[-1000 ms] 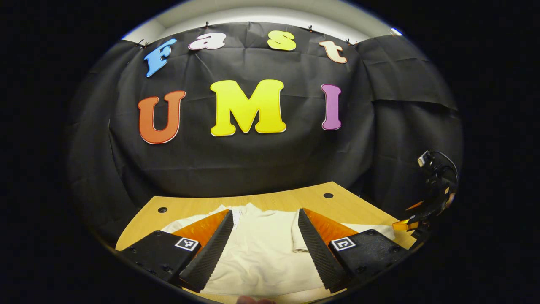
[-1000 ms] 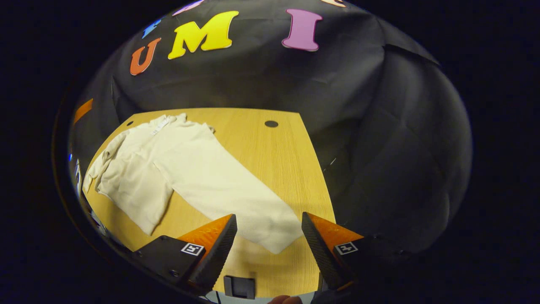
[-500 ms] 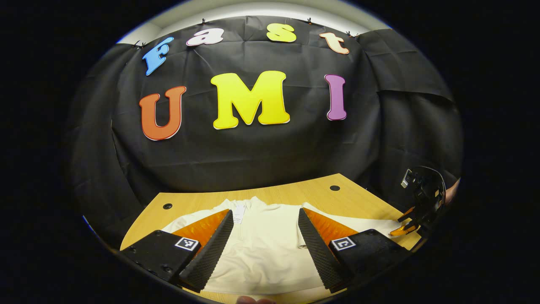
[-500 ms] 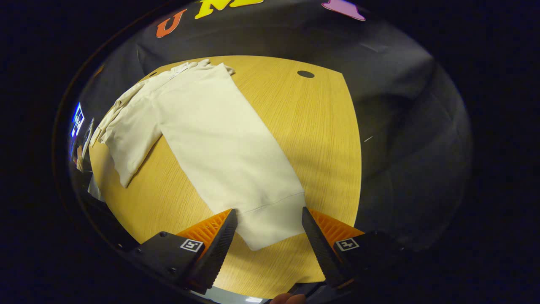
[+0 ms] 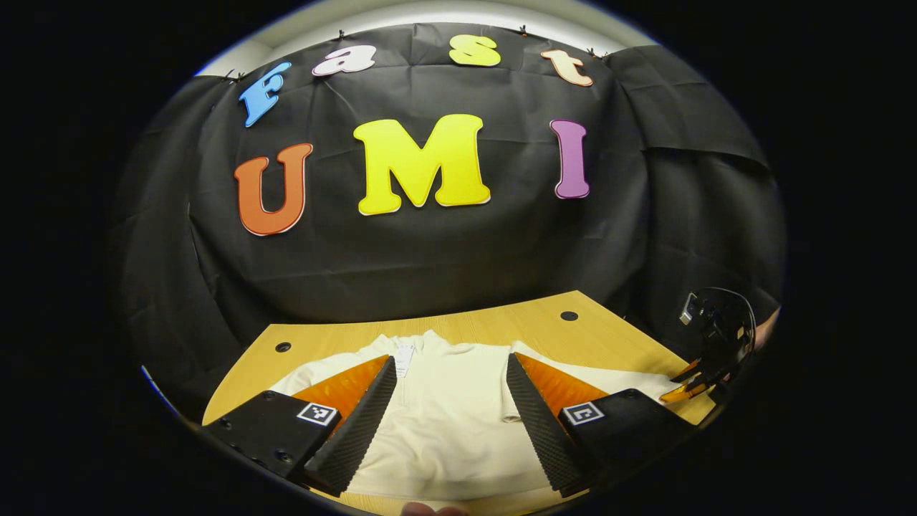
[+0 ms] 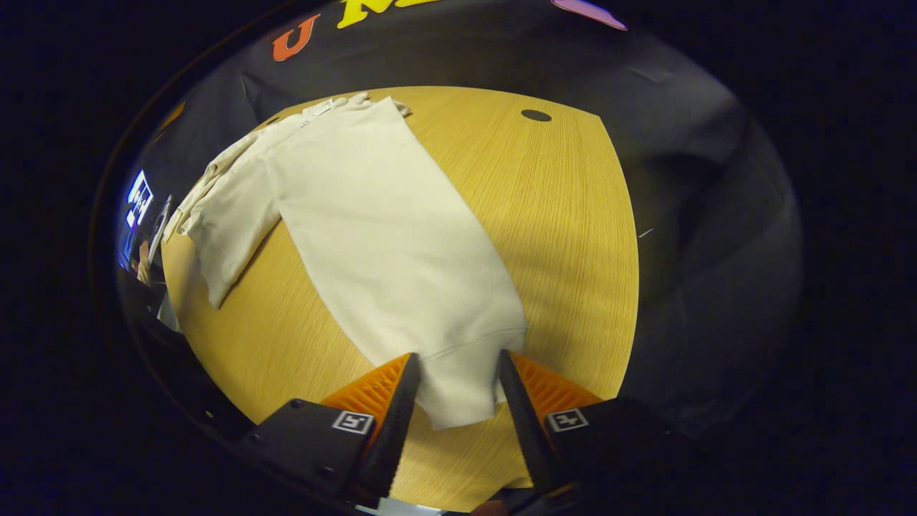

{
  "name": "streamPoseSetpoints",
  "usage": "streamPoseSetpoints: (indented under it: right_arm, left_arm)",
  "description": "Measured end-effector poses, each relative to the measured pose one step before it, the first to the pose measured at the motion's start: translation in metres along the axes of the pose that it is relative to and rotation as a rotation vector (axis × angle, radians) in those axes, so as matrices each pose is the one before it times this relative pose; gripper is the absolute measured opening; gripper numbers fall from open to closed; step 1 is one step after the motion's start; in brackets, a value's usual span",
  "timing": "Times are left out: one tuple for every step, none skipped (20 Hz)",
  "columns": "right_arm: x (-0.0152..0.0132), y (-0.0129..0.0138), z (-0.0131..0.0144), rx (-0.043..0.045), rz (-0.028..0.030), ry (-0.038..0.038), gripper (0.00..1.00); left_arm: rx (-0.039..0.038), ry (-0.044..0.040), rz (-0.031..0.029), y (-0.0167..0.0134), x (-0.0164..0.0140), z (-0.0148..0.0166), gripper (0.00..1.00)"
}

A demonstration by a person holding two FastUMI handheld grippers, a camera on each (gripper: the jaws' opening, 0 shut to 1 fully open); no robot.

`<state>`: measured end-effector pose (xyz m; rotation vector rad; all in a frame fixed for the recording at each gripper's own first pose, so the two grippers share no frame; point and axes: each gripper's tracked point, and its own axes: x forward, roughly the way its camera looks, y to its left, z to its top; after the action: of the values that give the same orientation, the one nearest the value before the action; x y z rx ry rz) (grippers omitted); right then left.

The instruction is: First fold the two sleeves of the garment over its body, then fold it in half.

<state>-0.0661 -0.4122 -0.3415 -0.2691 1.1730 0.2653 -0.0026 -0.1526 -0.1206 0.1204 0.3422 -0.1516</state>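
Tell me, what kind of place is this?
Probably a recording booth: black cloth wall behind a wooden table, a cream garment spread on it, and handheld grippers, the right gripper over a sleeve cuff.

My wooden table spreads pale and grainy across the lower middle of the left gripper view, and fills the centre of the right gripper view. It has round dark holes near its far corners. Behind it hangs black cloth. A bright screen glows at the left edge.

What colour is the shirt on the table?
The shirt is plain cream, no pattern; the right gripper view shows it best.
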Motion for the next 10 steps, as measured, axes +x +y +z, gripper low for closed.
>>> streamPoseSetpoints:
  right_arm:
    - [0.00029,0.00158,-0.00219,-0.00233,0.0099,-0.0182,0.57]
    - [-0.00007,-0.00016,0.00041,0.016,-0.00089,-0.00979,0.52]
    - [0.00093,-0.00076,-0.0001,0.02722,-0.00414,-0.00857,0.38]
    - [-0.00328,0.00132,0.00366,0.02293,0.0008,-0.0242,0.38]
    - [0.00313,-0.00253,-0.00162,0.03568,-0.01297,0.00188,0.24]
    - [-0.00085,0.00104,0.00183,0.03899,-0.00591,-0.01411,0.09]
    - [-0.00105,0.00174,-0.00177,0.03106,0.0034,-0.00312,0.1]
    - [-0.00024,0.00594,0.00172,0.03125,0.01764,-0.0117,0.09]
    - [-0.0013,0.00435,0.00473,0.02973,0.00835,-0.02595,0.09]
    - [0.00548,0.00019,-0.00504,0.02429,-0.00751,-0.00707,0.07]
  left_arm:
    - [0.00301,-0.00325,-0.00298,-0.00149,0.00001,0.00108,0.98]
    - [0.00469,-0.00577,-0.00249,-0.0002,0.0008,0.0026,0.98]
    - [0.0066,-0.00266,-0.00184,-0.00142,-0.00013,0.00111,0.98]
    - [0.00448,-0.00395,-0.00373,0.0011,0.00066,0.001,0.98]
    - [-0.00019,-0.00745,-0.00377,0.00007,0.00002,0.0005,0.98]
    - [0.00643,-0.00149,0.00172,0.00132,-0.00017,0.00148,0.98]
    - [0.00685,-0.00192,0.00134,0.00223,0.00008,0.001,0.98]
    - [0.00336,-0.00493,0.0014,0.00268,0.00069,0.00073,0.98]
    - [0.00132,-0.00319,0.00088,0.00232,-0.00036,0.00106,0.99]
    - [0.00225,-0.00244,0.0025,0.00306,-0.0005,0.00044,1.0]
